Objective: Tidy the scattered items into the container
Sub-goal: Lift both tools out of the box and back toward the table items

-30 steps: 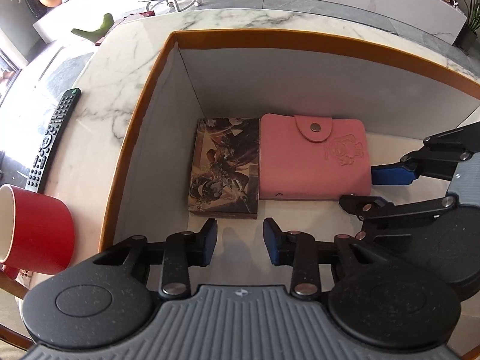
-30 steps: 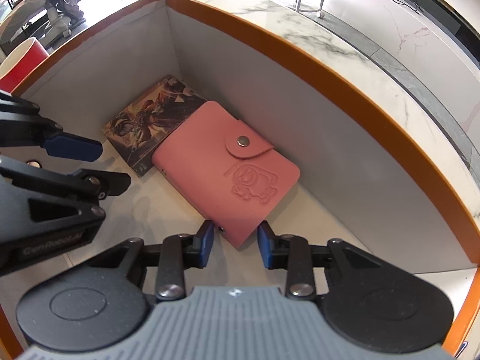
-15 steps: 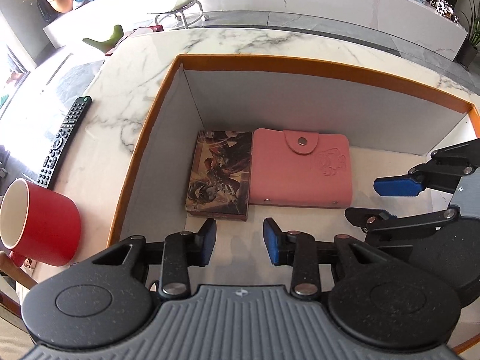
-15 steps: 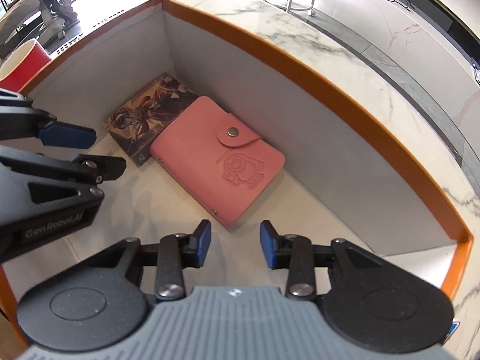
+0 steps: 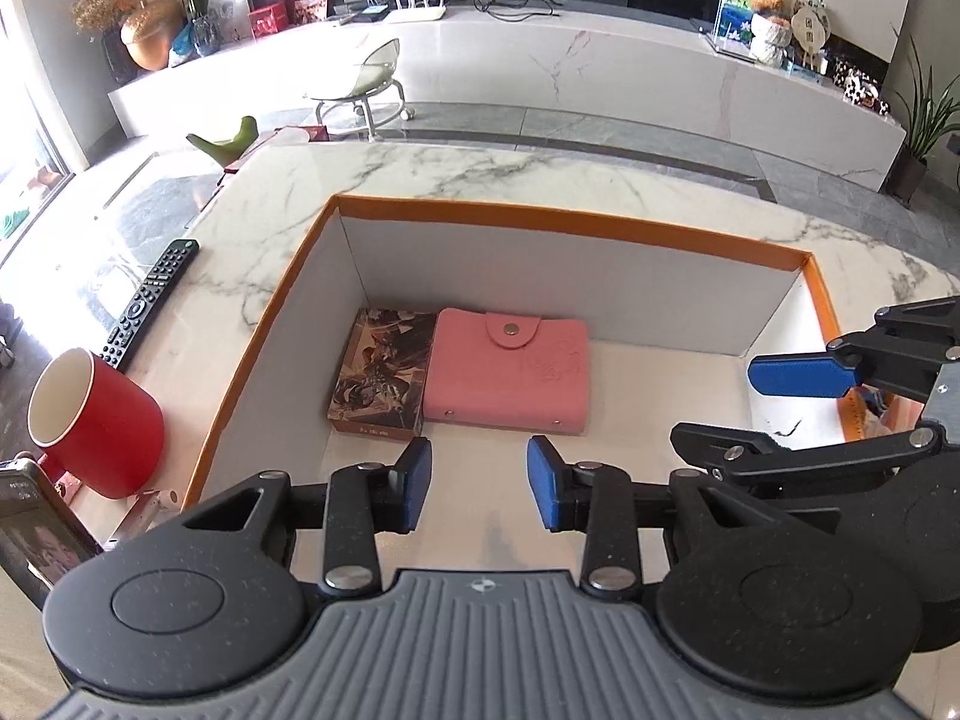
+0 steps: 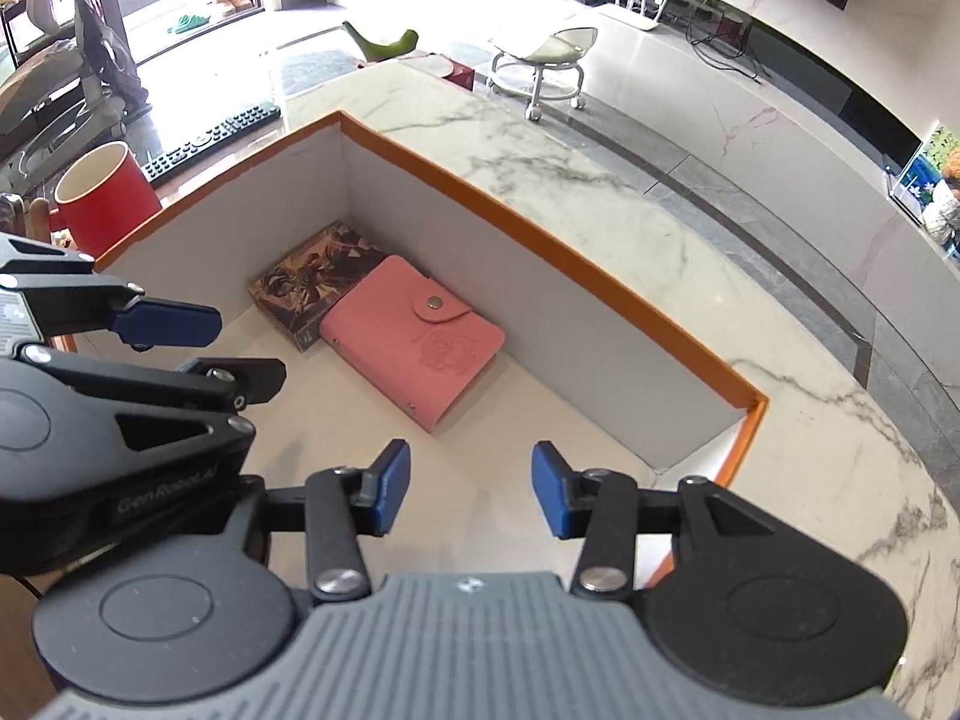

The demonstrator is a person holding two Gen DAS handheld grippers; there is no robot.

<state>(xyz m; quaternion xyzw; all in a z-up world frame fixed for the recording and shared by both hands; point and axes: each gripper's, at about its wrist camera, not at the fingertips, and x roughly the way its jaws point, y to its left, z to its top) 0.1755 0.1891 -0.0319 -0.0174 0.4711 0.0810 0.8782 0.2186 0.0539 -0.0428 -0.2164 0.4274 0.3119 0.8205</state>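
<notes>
Both hand-held grippers empty over the box, mug and remote not yet in.

Far left of the left hand-held gripper [image 5: 478, 484], jaws apart, mug [image 5: 96, 423] and remote [image 5: 150, 303] crowd the worktop [image 5: 540, 180] edge: a clumsy reach could topple them. Ahead, book [image 5: 384, 381] and wallet [image 5: 507, 372] lie in the box [image 5: 564, 222]; right hand-held gripper [image 6: 471, 489] gapes too, a collision risk.

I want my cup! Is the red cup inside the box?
No, the red cup stands on the table outside the box.
</notes>
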